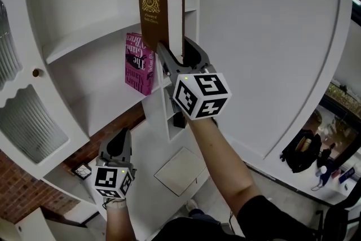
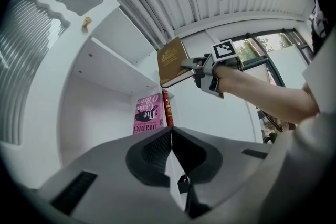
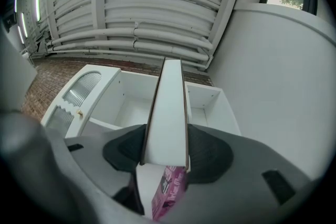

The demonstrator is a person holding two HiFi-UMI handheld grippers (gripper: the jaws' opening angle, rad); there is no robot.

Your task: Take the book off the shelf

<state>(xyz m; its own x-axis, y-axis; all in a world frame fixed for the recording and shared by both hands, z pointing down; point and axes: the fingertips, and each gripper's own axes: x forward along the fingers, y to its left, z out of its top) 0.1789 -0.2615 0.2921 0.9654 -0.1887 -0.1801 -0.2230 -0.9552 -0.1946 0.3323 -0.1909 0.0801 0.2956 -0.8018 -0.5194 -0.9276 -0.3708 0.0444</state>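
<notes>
A brown hardback book (image 1: 153,5) with a gold crest is held clear of the white shelf unit (image 1: 79,36), its white page edge (image 3: 167,113) facing me. My right gripper (image 1: 179,59) is shut on its lower end, one jaw on each cover; in the left gripper view the book (image 2: 172,62) shows out in front of the shelves. My left gripper (image 1: 115,147) hangs low at the left, shut and empty (image 2: 171,136). A pink book (image 1: 139,62) and a thin red book (image 2: 167,108) still stand on the shelf.
The shelf unit has bare compartments and a door with a small knob (image 1: 37,73) and ribbed glass (image 1: 25,124) at the left. A broad curved white wall (image 1: 271,36) rises at the right. A brick wall (image 1: 22,192) lies at the lower left.
</notes>
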